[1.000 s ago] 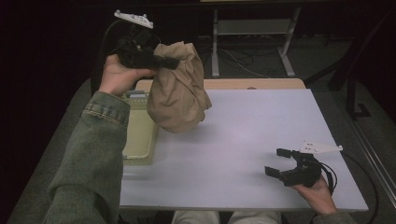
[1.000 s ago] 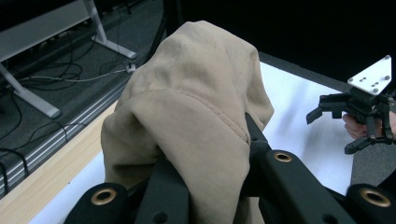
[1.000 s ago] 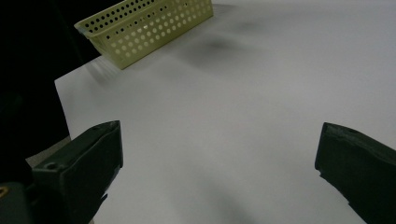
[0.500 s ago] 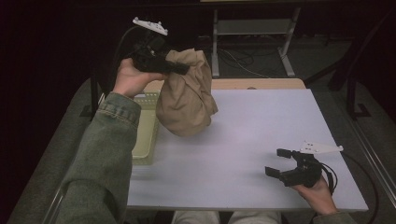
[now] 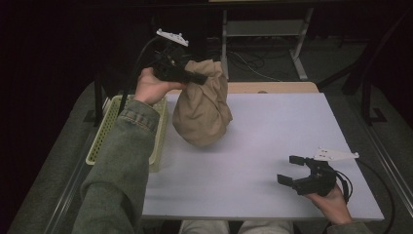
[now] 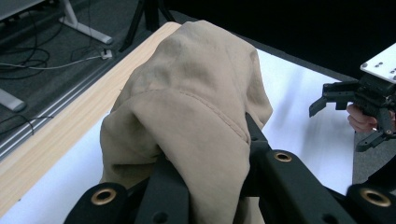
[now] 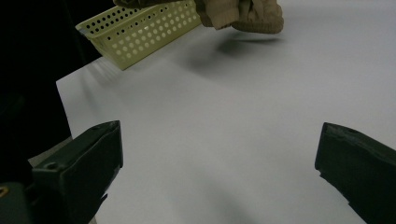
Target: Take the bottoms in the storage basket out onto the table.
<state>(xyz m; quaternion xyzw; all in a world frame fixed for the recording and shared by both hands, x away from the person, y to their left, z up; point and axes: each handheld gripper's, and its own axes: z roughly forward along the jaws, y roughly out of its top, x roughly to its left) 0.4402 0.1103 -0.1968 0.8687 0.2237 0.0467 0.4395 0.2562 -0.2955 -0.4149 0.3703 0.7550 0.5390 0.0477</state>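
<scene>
Tan cloth (image 5: 202, 114) hung bunched above the white bench (image 5: 272, 146), beside the yellow basket (image 5: 109, 127), with the left hand-held gripper (image 5: 197, 78) clamped on its top. Right hand-held gripper (image 5: 290, 169) rested near the bench's front edge, jaws apart and empty.

**A dim lab-style recording room**

A white work table (image 5: 272, 146) with a pale wooden far edge fills the frame's centre. At the upper middle, loose cables (image 5: 253, 66) trail across grey floor beside a metal stand (image 5: 265, 29). Black drapes darken the upper left and right.
</scene>
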